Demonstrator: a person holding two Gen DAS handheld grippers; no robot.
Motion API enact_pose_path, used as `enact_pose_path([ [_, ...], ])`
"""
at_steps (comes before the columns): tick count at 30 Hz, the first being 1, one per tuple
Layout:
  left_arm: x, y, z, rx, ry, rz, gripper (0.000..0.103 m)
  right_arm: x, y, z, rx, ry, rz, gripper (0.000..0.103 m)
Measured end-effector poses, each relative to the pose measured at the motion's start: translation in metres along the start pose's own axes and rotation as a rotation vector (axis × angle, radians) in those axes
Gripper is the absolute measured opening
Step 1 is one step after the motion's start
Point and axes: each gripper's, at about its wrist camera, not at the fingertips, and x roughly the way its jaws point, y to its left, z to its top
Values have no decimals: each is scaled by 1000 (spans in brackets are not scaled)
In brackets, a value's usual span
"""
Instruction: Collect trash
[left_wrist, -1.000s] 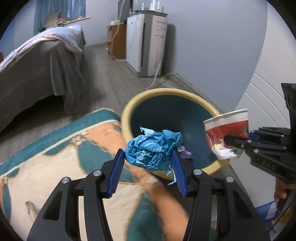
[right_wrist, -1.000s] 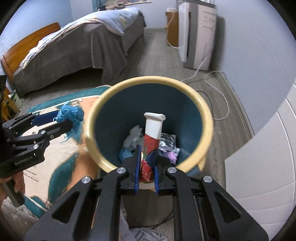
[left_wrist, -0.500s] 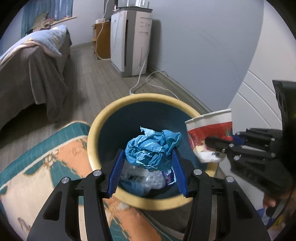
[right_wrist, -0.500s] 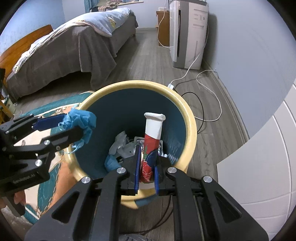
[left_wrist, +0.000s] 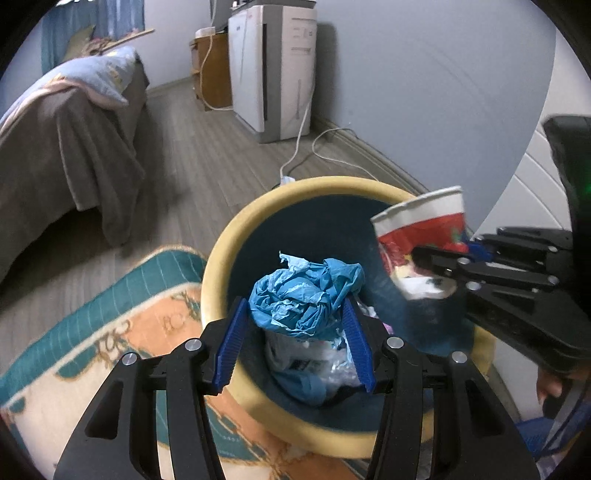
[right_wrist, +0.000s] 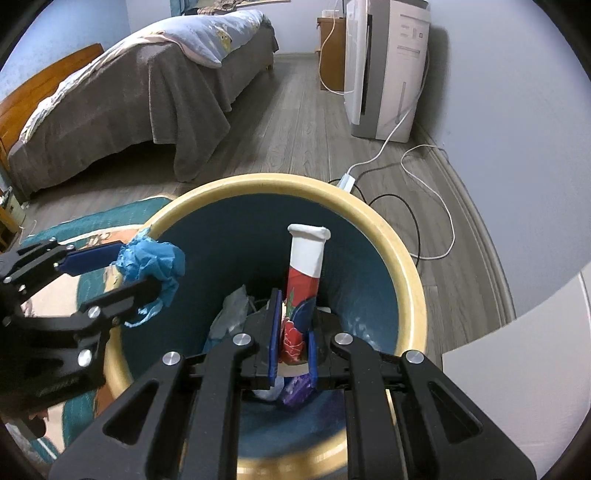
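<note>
Left gripper (left_wrist: 293, 343) is clamping a crumpled blue paper wad (left_wrist: 303, 297) between its blue pads, jaws about half spread around it. It's holding the wad over the near-left rim of the bin (left_wrist: 221, 258), just inside the opening. Right gripper (right_wrist: 291, 338) is pinching a flattened red-and-white paper cup (right_wrist: 304, 273), jaws nearly closed on the squashed wall, cup mouth pointing up and away. Cup is hanging over the middle of the bin opening. Bin is yellow-rimmed, dark teal inside, with other trash (left_wrist: 314, 365) sitting at the bottom: plastic wrap, a blue scrap, something purple. Bin is standing at the rug's (left_wrist: 110, 332) edge on the wood floor. White cable (right_wrist: 413, 158) is lying beyond the bin's far rim.
</note>
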Motion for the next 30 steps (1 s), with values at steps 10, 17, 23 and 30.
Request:
enact_pose_path([
  [10,5,6,-2,-21,-2,5,71,25,-1,13,1,31,-12,16],
  [17,-6,5,-4,-39,-21,-15,81,17,-3,8,9,24,-21,34],
  [23,-25,9,-12,-66,-40,-8,83,-2,-7,0,5,5,-49,34],
  [30,-83,8,-15,-73,-64,15,94,-48,-6,-13,41,0,-46,53],
])
